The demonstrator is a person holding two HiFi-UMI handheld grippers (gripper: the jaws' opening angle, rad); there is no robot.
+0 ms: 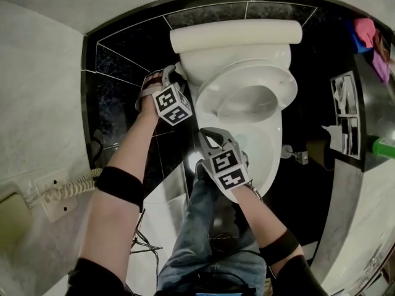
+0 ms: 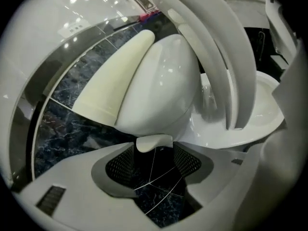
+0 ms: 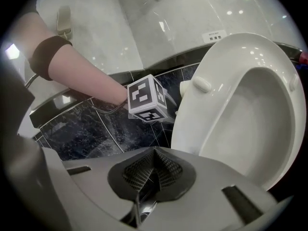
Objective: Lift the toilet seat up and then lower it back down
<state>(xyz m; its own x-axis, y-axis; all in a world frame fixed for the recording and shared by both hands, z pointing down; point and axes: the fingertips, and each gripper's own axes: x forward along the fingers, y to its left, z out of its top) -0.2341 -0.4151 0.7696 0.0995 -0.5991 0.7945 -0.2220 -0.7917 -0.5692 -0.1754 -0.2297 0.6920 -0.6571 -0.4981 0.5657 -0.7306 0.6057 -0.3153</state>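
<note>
The seat (image 3: 190, 119) is up, so lifting is done. Our left tool (image 2: 154, 153) is open by the toilet (image 1: 271, 156), holding nothing. Our right tool (image 3: 154, 159) is shut and empty. Lowering the seat is left.

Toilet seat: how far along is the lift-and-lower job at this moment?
Done: the toilet seat stands raised, underside bumpers showing. In hand: nothing grips it; the right gripper is shut and empty beside it, the left gripper open by the toilet's rear. Left: lowering the seat onto the bowl.
</note>
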